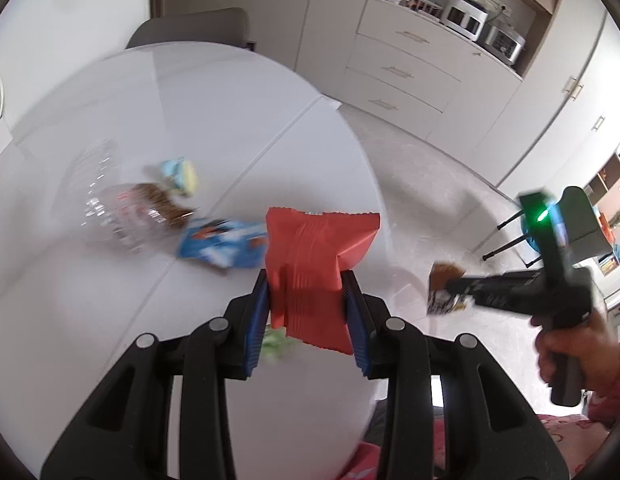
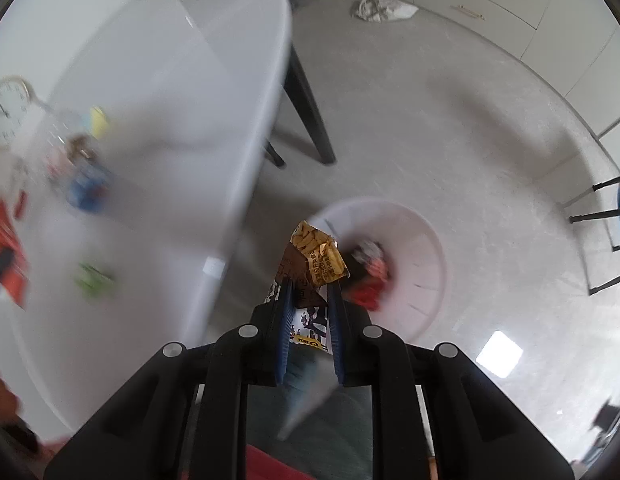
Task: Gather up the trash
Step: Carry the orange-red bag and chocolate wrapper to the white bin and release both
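Note:
My left gripper [image 1: 305,284] is shut on a red snack packet [image 1: 314,256] and holds it above the white table [image 1: 189,112]. My right gripper [image 2: 310,284] is shut on a brown and yellow snack wrapper [image 2: 316,258], held off the table's edge, above the floor near a white bin [image 2: 422,248] that holds red and dark trash [image 2: 370,276]. In the left wrist view the right gripper [image 1: 450,286] shows at the right with its wrapper [image 1: 444,288]. On the table lie a clear plastic bottle [image 1: 121,216], a blue wrapper [image 1: 221,242], a light blue and yellow wrapper [image 1: 179,176] and a green scrap [image 1: 275,344].
A grey chair [image 1: 189,28] stands behind the table. Dark table legs [image 2: 310,112] reach the floor. A crumpled white bag [image 2: 382,8] lies on the floor by the cabinet drawers [image 1: 406,68]. A clock [image 2: 7,114] sits at the table's left end.

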Demonstrator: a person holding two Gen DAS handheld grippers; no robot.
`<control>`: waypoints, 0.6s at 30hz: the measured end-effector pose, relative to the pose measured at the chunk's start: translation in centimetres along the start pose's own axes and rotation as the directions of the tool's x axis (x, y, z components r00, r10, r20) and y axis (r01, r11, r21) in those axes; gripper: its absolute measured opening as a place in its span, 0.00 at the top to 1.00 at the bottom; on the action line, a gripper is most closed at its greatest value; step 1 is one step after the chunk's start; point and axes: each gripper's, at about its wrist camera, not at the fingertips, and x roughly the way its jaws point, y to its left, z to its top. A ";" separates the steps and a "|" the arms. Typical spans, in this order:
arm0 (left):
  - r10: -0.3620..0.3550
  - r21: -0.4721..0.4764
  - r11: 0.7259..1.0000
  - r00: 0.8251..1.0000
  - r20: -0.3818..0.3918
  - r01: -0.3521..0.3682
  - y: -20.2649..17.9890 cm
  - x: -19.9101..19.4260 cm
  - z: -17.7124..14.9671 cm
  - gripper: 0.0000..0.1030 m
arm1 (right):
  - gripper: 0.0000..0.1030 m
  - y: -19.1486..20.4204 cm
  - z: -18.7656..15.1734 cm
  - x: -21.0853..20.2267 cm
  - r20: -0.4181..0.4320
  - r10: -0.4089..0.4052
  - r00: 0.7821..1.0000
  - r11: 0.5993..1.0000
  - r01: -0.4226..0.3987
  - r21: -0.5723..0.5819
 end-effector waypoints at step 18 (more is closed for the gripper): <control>-0.088 0.026 0.995 0.984 -0.155 0.093 -12.6 5.3 0.2 0.66 | 0.02 -10.0 -1.7 2.3 -0.077 -0.027 0.997 0.999 0.023 -0.044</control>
